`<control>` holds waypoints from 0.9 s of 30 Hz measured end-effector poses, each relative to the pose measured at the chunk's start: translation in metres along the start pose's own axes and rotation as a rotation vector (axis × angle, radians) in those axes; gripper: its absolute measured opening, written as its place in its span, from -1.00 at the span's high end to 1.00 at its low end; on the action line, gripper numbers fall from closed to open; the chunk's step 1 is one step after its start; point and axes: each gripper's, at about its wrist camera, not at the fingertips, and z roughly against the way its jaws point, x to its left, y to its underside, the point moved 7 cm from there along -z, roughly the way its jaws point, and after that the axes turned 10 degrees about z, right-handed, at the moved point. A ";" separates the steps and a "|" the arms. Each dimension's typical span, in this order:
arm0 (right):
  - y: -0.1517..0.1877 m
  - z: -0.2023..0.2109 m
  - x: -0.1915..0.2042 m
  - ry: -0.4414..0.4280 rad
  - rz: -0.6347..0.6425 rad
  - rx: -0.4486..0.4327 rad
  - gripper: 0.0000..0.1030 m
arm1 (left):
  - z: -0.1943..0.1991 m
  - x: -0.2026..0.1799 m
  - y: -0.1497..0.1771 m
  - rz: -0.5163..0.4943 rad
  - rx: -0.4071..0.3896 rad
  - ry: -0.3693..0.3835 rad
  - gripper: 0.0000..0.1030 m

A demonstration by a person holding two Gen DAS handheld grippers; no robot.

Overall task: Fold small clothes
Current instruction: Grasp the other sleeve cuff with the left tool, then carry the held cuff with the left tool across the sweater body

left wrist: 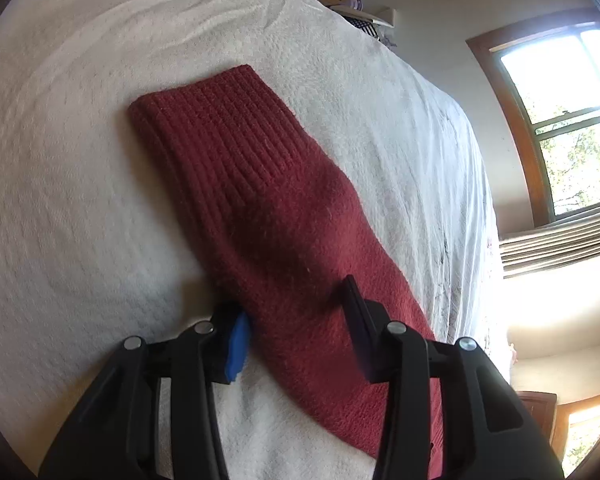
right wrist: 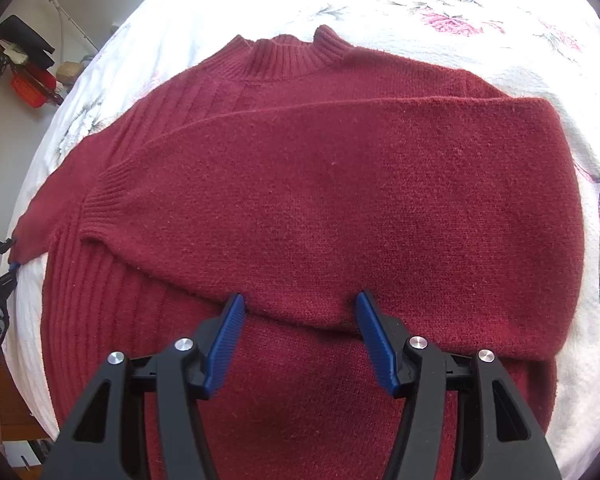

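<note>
White bedspread (left wrist: 80,160) lies bare left of the outstretched sweater sleeve (left wrist: 236,168); folded red sweater (right wrist: 340,200) fills the bed's middle.

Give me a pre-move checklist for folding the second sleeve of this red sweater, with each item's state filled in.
1. Right sleeve of the dark red knit sweater already folded across the body: ok, its ribbed cuff lies on the chest.
2. Left gripper open around the other sleeve: ok, the fingers straddle it and are not closed.
3. That sleeve lies flat on the white quilted bedspread: ok.
4. Right gripper free: ok, open above the folded sleeve's lower edge.
5. Collar flat and unfolded: ok.
6. Bottom hem straight: cannot tell, hidden behind the right gripper.
</note>
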 end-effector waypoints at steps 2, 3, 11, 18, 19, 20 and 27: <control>0.001 0.000 -0.001 -0.003 0.000 -0.001 -0.14 | 0.001 0.000 -0.002 -0.012 0.002 -0.003 0.56; 0.001 0.000 -0.002 -0.004 0.001 -0.001 -0.14 | 0.000 -0.001 -0.002 -0.018 0.002 -0.003 0.67; 0.005 0.007 -0.009 -0.025 -0.013 -0.025 -0.12 | 0.017 -0.032 0.009 -0.134 -0.023 0.032 0.81; 0.017 0.029 -0.019 -0.038 -0.048 -0.068 -0.11 | 0.032 -0.089 0.063 -0.306 0.013 0.104 0.82; 0.020 0.032 -0.023 -0.034 -0.053 -0.068 -0.11 | 0.031 -0.098 0.076 -0.327 0.026 0.115 0.82; 0.022 0.035 -0.026 -0.033 -0.058 -0.069 -0.11 | 0.031 -0.107 0.088 -0.350 0.038 0.126 0.82; 0.039 0.055 -0.041 -0.036 -0.076 -0.097 -0.11 | 0.025 -0.165 0.203 -0.525 0.150 0.212 0.82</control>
